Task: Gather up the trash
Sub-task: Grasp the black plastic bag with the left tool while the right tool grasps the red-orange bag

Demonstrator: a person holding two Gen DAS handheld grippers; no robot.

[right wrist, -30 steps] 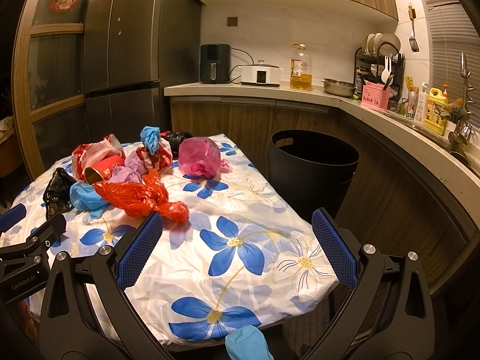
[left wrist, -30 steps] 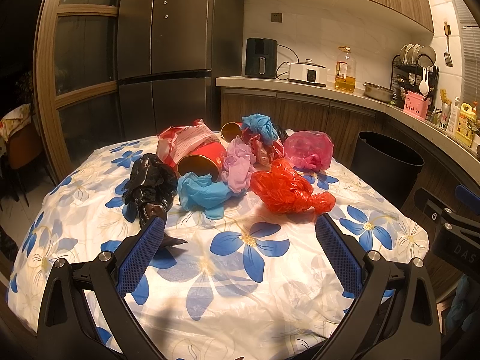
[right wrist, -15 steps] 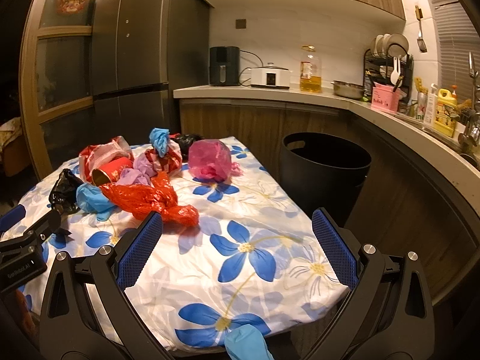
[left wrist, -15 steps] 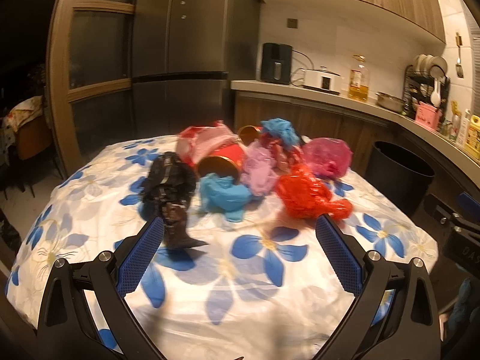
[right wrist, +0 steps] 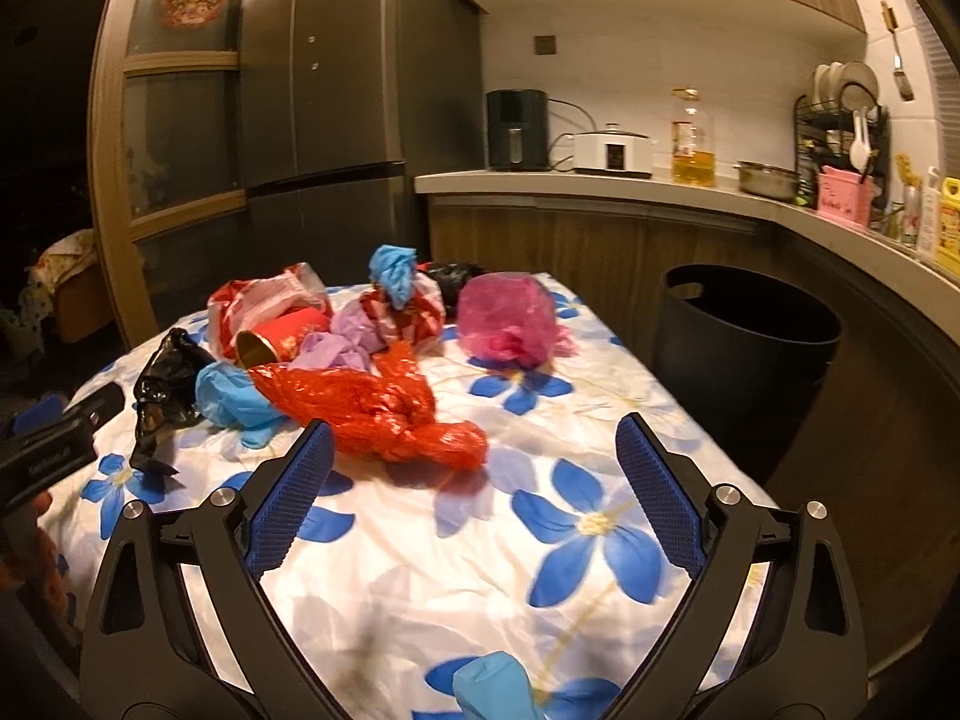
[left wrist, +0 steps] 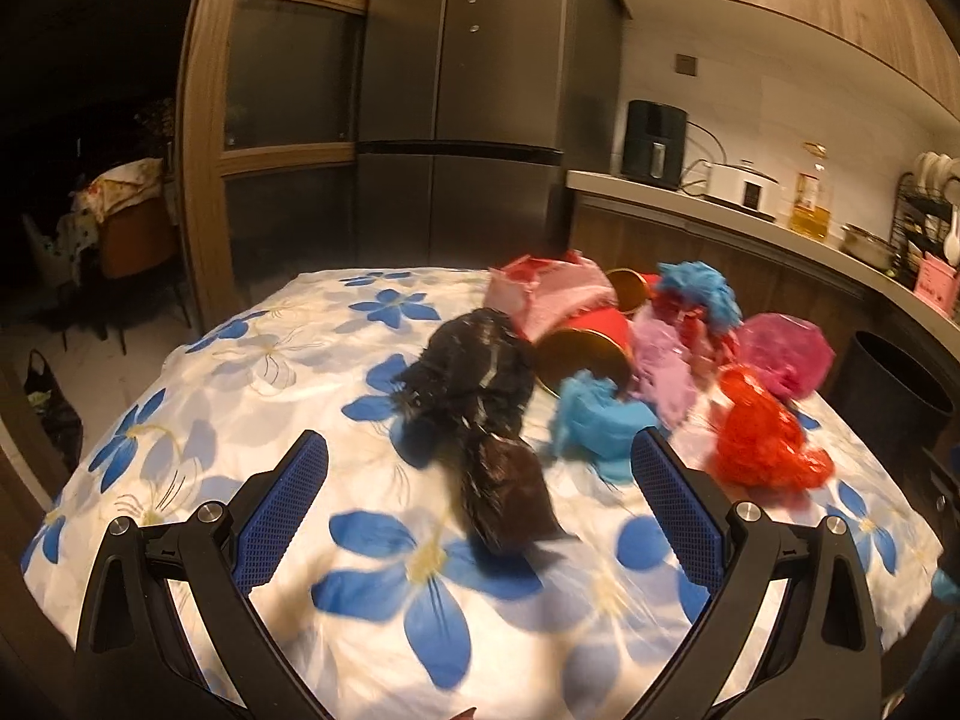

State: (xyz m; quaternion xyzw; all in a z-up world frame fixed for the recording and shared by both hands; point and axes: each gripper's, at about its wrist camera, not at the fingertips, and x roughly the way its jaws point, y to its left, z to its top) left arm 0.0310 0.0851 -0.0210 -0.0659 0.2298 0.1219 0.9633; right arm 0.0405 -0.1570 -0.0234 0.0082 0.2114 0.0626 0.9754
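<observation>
The trash lies heaped toward the far side of the bench (right wrist: 420, 570), which wears a white cloth with blue flowers. In the left wrist view the left gripper (left wrist: 477, 480) stands wide apart over the cloth, and the tail of the black bag (left wrist: 474, 396) lies between its fingers without either pad touching it. Just right of that bag sit a crumpled blue glove (left wrist: 600, 420) and a red can (left wrist: 591, 339) lying on its side, open mouth toward the camera.

The right gripper (right wrist: 474, 474) is spread wide too, its jaws just beginning to close; the knotted end of the red bag (right wrist: 372, 402) lies on the cloth between its fingers (the pads are clear of it). Farther back rests a pink bag (right wrist: 507, 318), apart from the red one. A black bin (right wrist: 744, 348) stands on the floor just beyond the bench's right edge, beside the kitchen counter (right wrist: 600, 183).
</observation>
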